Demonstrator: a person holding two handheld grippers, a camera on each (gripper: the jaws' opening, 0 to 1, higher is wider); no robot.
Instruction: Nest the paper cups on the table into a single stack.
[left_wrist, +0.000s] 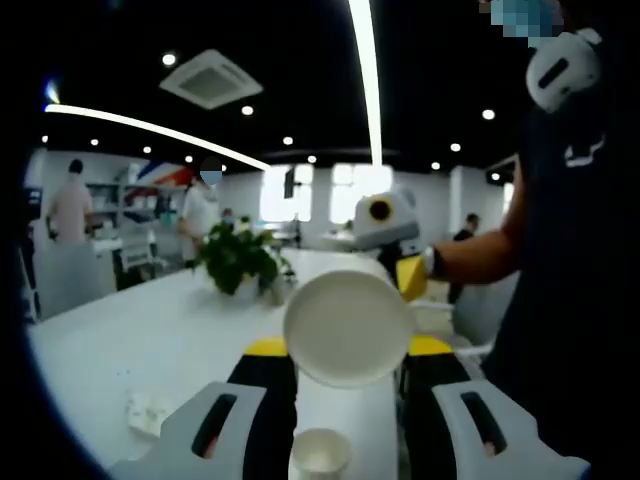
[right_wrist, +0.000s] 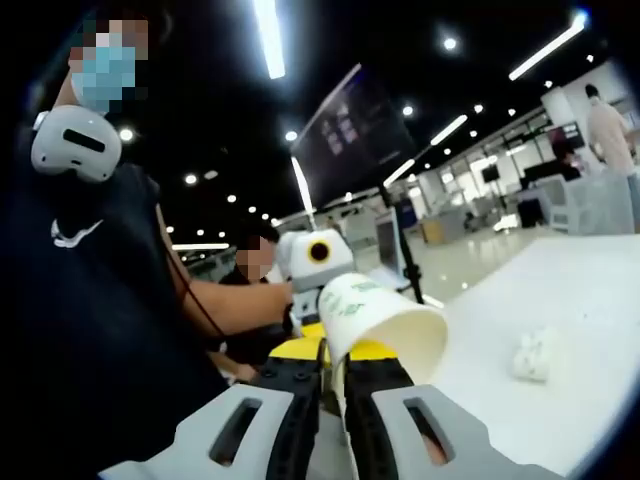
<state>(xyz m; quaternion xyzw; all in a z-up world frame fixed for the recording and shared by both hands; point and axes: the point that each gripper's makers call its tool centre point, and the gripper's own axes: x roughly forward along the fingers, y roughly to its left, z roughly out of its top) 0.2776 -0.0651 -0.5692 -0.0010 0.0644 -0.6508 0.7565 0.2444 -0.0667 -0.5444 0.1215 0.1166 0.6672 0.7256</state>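
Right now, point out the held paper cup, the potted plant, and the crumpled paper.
held paper cup (left_wrist: 348, 328), left gripper view, on its round bottom.
potted plant (left_wrist: 238, 256), left gripper view, on its leaves.
crumpled paper (right_wrist: 533, 354), right gripper view, on its middle.

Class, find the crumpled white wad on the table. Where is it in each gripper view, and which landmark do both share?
Left gripper view: crumpled wad, lower left, left of the left tongs.
Right gripper view: right of centre, right of the paper cup.
Shared landmark: the white table it lies on.
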